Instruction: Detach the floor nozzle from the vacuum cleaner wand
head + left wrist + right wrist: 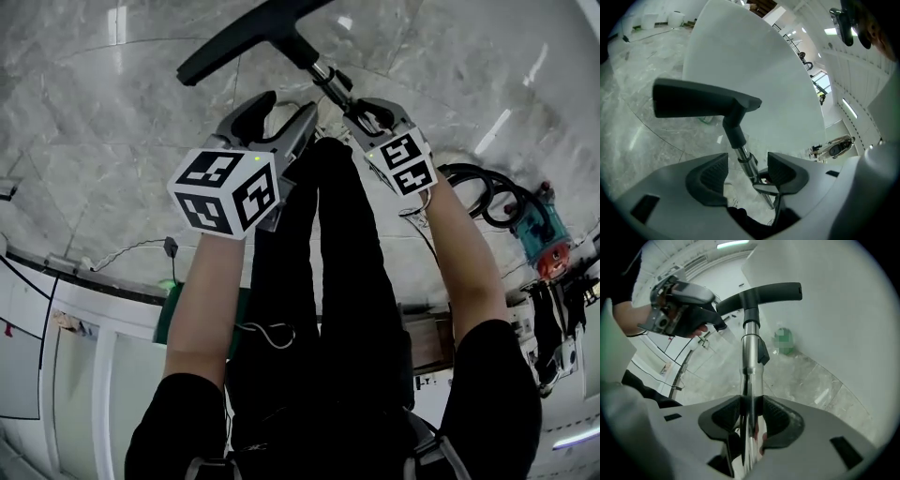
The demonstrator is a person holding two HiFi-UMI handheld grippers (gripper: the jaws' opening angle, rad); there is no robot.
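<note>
The black floor nozzle [246,36] hangs in the air on the end of the chrome wand [328,82], above the marble floor. My right gripper [370,117] is shut on the wand just below the nozzle's neck. In the right gripper view both pads press the chrome wand [751,352], and the nozzle [764,292] stands crosswise above them. My left gripper [286,105] is open just left of the wand. In the left gripper view the wand [746,159] shows in the gap of the left gripper [747,171], close to the right pad, with neither pad on it; the nozzle [693,98] lies beyond.
The person's black trouser legs [347,281] stand below the grippers. A teal and orange machine [542,230] with a coiled black hose [483,192] sits on the floor at the right. White cabinets [84,328] and a cable [122,253] line the left.
</note>
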